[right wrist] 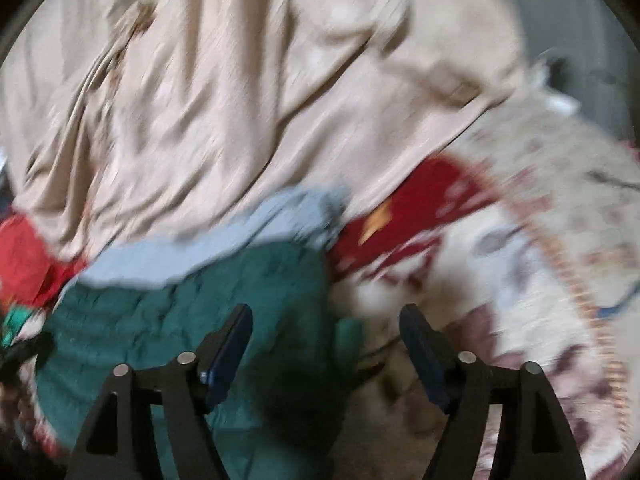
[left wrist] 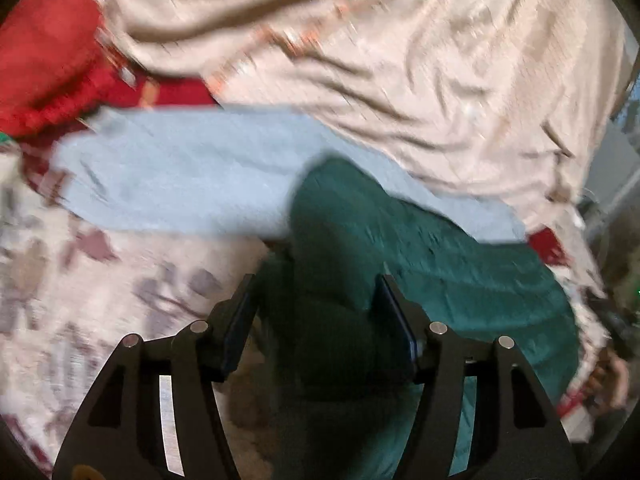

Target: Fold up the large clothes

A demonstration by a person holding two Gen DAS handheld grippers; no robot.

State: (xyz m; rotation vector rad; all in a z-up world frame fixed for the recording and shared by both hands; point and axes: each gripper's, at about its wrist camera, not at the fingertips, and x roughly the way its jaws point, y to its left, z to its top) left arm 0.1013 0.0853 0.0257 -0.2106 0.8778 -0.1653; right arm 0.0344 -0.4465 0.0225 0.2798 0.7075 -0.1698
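Fabric is lying in layers across both views, and everything is smeared by motion blur. Starting at the left of the left wrist view, a red cloth (left wrist: 44, 60) is showing at the edge, and a pale floral-printed bedspread (left wrist: 100, 272) is spreading underneath. Next comes a light blue soft garment (left wrist: 180, 176), lying flat across the spread. Over its right part a dark teal green garment (left wrist: 440, 264) is resting, bunched into a thick fold, with a wide beige satin-like sheet (left wrist: 420, 80) rumpling behind and to the right.

The left gripper (left wrist: 316, 300) is standing with its jaws parted, and a hump of the teal cloth is sitting between them; the pads look to be just at its sides, not pinching it, so I judge it released.

In the right wrist view, the teal garment (right wrist: 180, 312) is lying at the lower left under the blue one's edge (right wrist: 224, 240), and the right gripper (right wrist: 326, 328) is holding its jaws wide over the garment's right-hand edge and the bedspread (right wrist: 540, 240), grasping nothing.

The teal piece is looking soft, limp and fairly light, likely to sag and slide when lifted. It is probably best taken at corners or along a hem edge, one gripper on each, and not at the bulky middle, where layers would bunch.
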